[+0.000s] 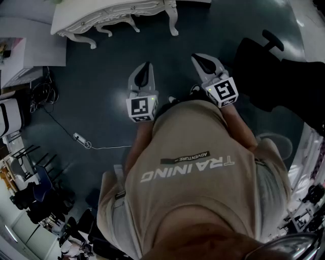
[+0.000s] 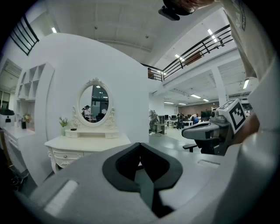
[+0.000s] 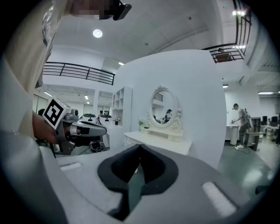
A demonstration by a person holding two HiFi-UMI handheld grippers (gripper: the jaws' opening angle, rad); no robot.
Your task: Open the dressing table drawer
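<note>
While the white dressing table (image 1: 104, 15) stands well apart, the left gripper (image 1: 148, 66) and right gripper (image 1: 200, 57) hang over the dark floor (image 1: 96, 96). Both claws are pressed together, empty.

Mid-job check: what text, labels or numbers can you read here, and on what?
"TRAINING": large print on the person's shirt, upside down in the head view.
"ADVENTURE": small strip on the same shirt.
Marker cubes: square patterns, no words.
Dressing table: no text readable.
</note>
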